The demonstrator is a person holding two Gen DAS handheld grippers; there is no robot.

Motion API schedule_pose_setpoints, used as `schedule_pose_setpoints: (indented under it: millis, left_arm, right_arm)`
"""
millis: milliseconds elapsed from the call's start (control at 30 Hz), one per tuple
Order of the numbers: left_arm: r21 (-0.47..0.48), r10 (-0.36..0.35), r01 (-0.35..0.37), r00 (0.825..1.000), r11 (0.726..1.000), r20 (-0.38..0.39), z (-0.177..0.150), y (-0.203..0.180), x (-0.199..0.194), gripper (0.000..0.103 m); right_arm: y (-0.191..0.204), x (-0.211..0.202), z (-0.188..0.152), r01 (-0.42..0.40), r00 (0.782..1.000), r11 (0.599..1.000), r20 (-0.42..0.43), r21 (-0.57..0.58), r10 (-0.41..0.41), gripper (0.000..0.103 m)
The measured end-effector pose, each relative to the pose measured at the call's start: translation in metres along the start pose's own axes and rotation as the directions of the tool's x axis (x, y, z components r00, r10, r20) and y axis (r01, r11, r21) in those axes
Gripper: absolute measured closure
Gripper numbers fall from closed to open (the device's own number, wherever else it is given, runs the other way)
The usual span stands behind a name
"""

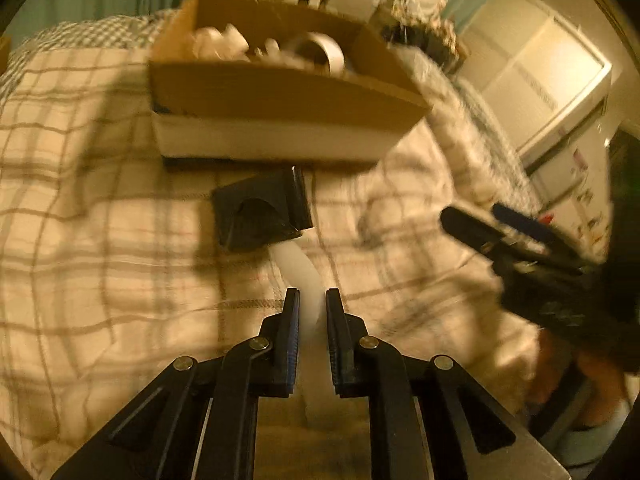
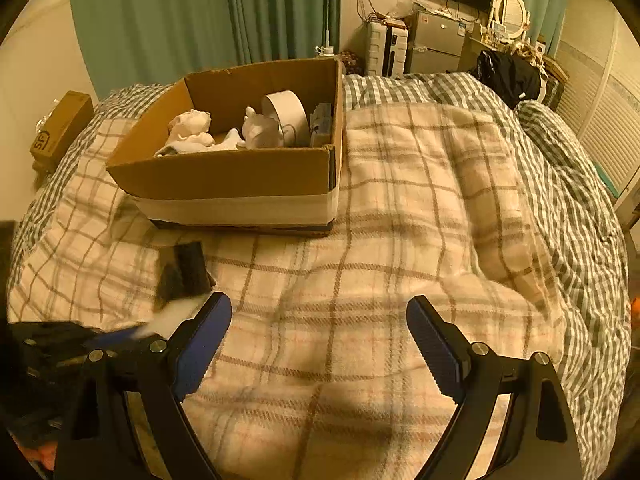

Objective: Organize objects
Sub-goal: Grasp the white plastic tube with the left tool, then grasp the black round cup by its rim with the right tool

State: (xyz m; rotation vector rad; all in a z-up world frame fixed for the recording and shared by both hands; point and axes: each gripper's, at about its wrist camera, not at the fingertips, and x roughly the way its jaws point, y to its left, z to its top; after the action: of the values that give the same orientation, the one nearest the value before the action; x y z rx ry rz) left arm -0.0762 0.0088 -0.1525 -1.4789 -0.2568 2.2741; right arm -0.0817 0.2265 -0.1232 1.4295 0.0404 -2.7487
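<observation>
While motion blur smears the left wrist view, the left gripper [image 1: 312,304] is closed on the white handle of a black-headed tool [image 1: 262,212], its lower end hidden between the fingers. The tool's long axis points toward the cardboard box [image 2: 224,176], its head just short of the box above the bed's plaid blanket [image 2: 400,240]. The right gripper [image 2: 319,316], beside the tool, gapes wide, holding nothing.
</observation>
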Motion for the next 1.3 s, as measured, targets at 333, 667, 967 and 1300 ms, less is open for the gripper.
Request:
schedule_pose_setpoints:
  millis: [333,667,967,1300]
  left_arm:
    - [-0.021,0.059,-0.057,0.991,0.998,0.120,0.002,0.017,-0.058,0.092]
    - [-0.087,0.193,-0.180,0.966,0.980,0.171,0.019,0.055,-0.059,0.092]
    - [-0.143,0.230,-0.214,0.968,0.966,0.105,0.013,0.089,-0.021,0.092]
    - [-0.152,0.223,-0.210,0.972,0.966,0.079,0.012,0.094,-0.011,0.092]
  right_arm:
    - [0.017,-0.017,0.004,-0.005,1.000,0.999,0.028,-0.046,0.007,0.014]
    - [0.054,-0.001,0.012,-0.074,0.997,0.987,-0.002,-0.141,0.074,0.013]
    - [0.097,0.060,0.015,-0.110,0.989,0.959,-0.127,-0.260,0.079,0.013]
    - [0.097,0.098,0.011,-0.115,0.975,0.962,-0.213,-0.248,0.062,0.059]
